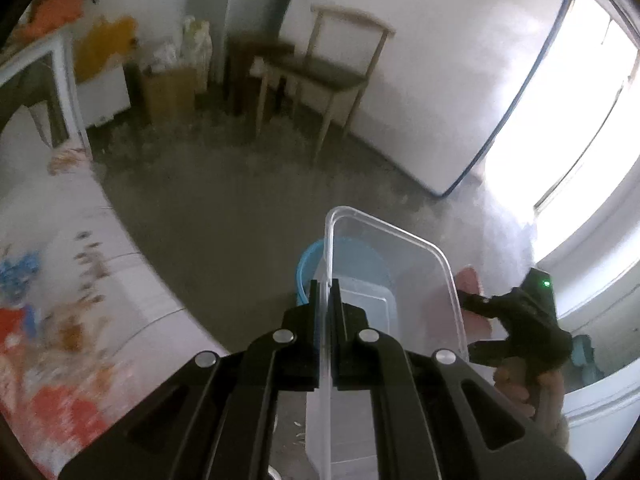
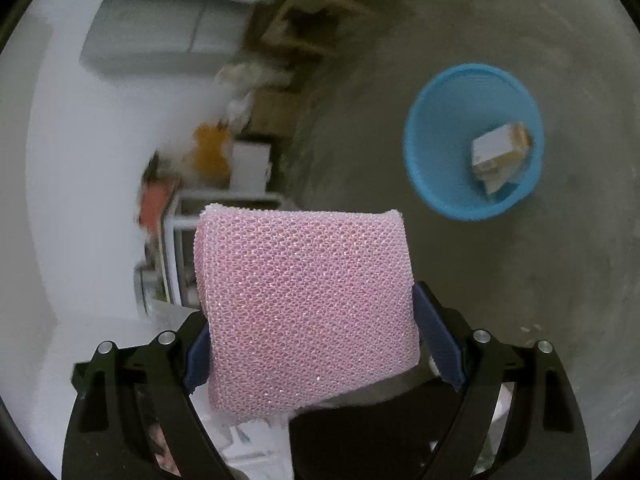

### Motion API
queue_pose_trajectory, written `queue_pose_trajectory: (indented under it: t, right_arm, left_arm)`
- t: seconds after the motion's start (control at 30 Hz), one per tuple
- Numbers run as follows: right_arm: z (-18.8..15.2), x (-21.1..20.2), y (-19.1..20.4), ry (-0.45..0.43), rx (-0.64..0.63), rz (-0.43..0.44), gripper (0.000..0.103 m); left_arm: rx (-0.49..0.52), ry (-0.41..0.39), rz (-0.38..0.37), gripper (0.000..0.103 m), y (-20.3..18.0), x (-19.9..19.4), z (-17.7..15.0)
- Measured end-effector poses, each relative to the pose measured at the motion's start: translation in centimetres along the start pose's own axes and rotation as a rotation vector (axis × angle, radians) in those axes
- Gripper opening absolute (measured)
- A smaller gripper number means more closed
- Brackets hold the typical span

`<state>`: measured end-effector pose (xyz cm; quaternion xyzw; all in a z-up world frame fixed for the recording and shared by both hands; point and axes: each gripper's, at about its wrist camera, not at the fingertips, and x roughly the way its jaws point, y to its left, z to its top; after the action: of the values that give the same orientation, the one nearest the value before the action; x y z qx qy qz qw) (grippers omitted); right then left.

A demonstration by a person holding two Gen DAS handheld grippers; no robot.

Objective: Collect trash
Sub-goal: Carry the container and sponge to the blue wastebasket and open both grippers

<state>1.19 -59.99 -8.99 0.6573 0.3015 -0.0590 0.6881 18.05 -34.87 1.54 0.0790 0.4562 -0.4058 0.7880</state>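
Observation:
My left gripper is shut on the rim of a clear plastic container and holds it in the air above a blue bin on the floor. My right gripper is shut on a pink mesh sponge, held above the floor to the left of the blue bin. The bin holds a small white and tan carton. The right gripper with the pink sponge also shows in the left wrist view, to the right of the container.
A wooden chair and a cardboard box stand against the far wall. A table with a patterned cloth lies at the left. A white panel leans at the right. A white shelf frame stands left of the sponge.

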Motion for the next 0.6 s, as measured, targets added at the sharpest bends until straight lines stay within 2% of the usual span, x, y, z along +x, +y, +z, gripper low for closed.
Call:
queue_pose_trajectory:
  t: [0.2,0.3,0.33,0.4,0.53,0.6]
  right_arm:
    - [7.1,2.5,-4.3,-0.014,0.145,0.012,0.086]
    - [10.4,3.7,-5.6,-0.028,0.186,0.047,0.092]
    - [11.4,4.2,-6.2,-0.029,0.201,0.051,0.092]
    - [13.3,4.7,-8.3,-0.038,0.235,0.002,0.095]
    - [14.0,5.6,-11.3,-0.042,0.290,-0.114,0.095]
    - [13.7,5.7,-11.9,-0.038,0.279,-0.127,0.095]
  left_arm:
    - [0.031,0.127,0.056,0.003,-3.1,10.2,3.4]
    - [-0.008,0.151,0.041,0.005,-4.1,14.9,4.9]
    - [-0.025,0.160,0.033,0.009,-4.2,16.0,5.2]
    - [-0.051,0.194,0.022,0.033,-4.4,18.4,5.6]
    - [-0.048,0.224,0.000,0.043,-4.7,19.1,4.4]
    - [-0.030,0.216,-0.015,0.048,-4.5,18.5,4.4]
